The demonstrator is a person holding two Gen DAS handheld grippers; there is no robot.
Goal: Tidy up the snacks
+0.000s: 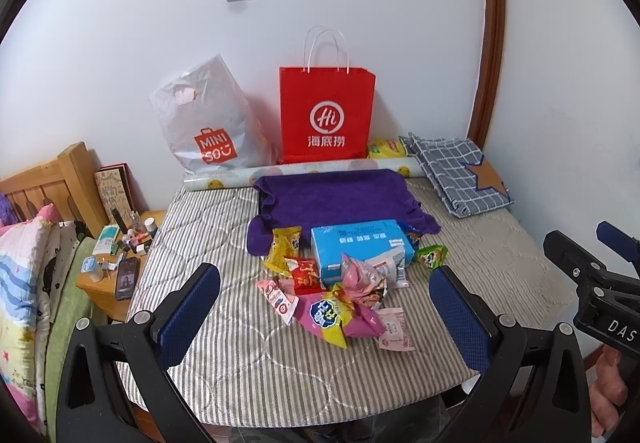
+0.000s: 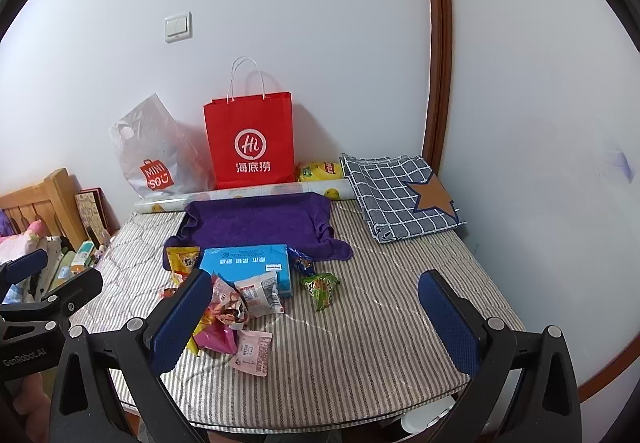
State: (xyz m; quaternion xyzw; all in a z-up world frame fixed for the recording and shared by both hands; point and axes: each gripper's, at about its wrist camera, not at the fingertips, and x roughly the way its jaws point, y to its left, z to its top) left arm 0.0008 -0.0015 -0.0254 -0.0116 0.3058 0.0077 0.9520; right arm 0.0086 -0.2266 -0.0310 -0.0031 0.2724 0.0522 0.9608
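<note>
Our left gripper (image 1: 324, 307) & right gripper (image 2: 316, 319) both gape wide, holding nothing. Snack pile (image 1: 332, 291) sits center frame by blue box (image 1: 360, 247); bare striped mattress (image 2: 400, 303) lower right, near its front edge.

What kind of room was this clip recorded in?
Most likely a bedroom: a striped quilted mattress, a wooden headboard beside a cluttered wooden nightstand, and a colourful patterned pillow.
</note>
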